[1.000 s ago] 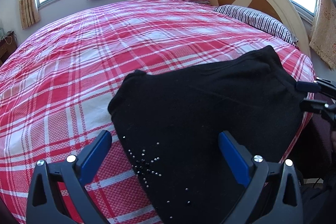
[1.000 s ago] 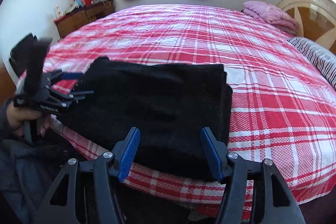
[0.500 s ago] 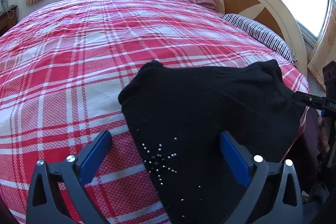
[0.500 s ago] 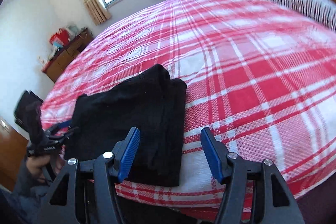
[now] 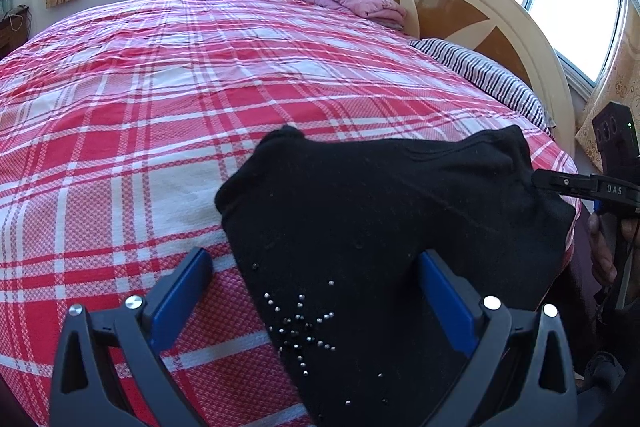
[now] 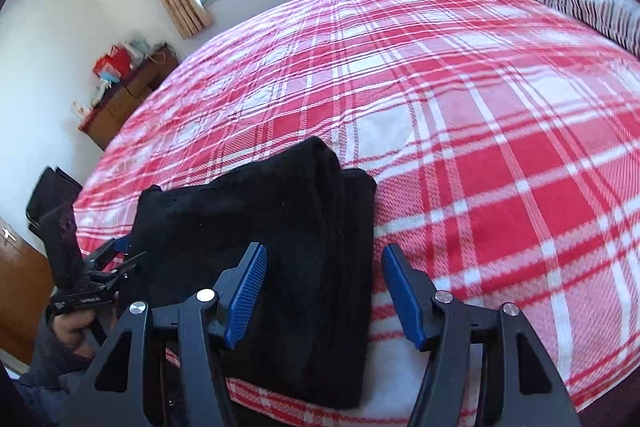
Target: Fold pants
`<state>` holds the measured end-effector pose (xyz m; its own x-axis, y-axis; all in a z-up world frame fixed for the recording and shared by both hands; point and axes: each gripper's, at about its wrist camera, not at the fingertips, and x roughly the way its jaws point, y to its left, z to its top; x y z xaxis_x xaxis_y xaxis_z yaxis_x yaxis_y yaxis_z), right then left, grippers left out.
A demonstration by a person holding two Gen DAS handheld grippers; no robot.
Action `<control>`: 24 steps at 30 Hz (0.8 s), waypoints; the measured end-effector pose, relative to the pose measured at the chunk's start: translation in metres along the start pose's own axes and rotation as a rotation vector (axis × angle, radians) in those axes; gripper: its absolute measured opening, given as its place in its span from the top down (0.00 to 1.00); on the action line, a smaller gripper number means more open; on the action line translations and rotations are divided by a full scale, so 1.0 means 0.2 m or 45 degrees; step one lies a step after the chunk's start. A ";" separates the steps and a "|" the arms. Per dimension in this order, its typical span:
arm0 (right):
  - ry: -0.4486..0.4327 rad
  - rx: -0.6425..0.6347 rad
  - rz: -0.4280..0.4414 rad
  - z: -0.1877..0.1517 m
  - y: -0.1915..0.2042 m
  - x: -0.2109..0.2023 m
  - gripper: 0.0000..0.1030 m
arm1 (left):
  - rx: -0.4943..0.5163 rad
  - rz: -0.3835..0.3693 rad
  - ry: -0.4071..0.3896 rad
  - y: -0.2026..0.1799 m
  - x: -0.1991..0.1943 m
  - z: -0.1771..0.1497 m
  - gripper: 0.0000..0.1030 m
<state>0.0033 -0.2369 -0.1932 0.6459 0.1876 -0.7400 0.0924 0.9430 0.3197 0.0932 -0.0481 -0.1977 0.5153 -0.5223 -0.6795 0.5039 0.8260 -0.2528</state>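
Left claw (image 5: 312, 291) wide, nothing gripped, hovering over studded edge of black pants (image 5: 380, 227) lying folded on plaid bed (image 5: 160, 107). Right view: right claw (image 6: 324, 291) wide, empty, above pants' (image 6: 260, 227) folded end near bed edge (image 6: 480, 147).

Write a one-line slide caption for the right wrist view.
Open right tool poised over folded black pants at the edge of a red plaid bed, left tool alongside.
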 end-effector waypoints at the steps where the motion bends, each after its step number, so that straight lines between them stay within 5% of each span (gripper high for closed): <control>1: 0.031 -0.009 -0.016 0.01 0.00 0.02 0.40 | -0.011 -0.007 -0.004 0.01 0.00 0.00 0.00; 9: 0.065 0.073 0.109 0.00 -0.08 0.02 0.42 | 0.008 -0.003 0.044 -0.03 -0.02 -0.02 0.00; 14: 0.042 0.097 0.174 -0.01 -0.09 0.05 0.52 | 0.026 -0.025 0.046 -0.05 -0.02 -0.03 0.02; 22: 0.014 0.180 0.314 0.00 -0.12 0.04 0.71 | -0.059 -0.117 0.057 0.00 -0.04 -0.01 0.54; 24: 0.008 0.187 0.329 0.00 -0.12 0.03 0.73 | -0.076 -0.162 0.055 0.00 -0.05 -0.01 0.75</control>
<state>0.0047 -0.2581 -0.2063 0.6575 0.4183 -0.6267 0.0346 0.8141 0.5797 0.0865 -0.0420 -0.1928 0.4191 -0.6149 -0.6680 0.5201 0.7657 -0.3784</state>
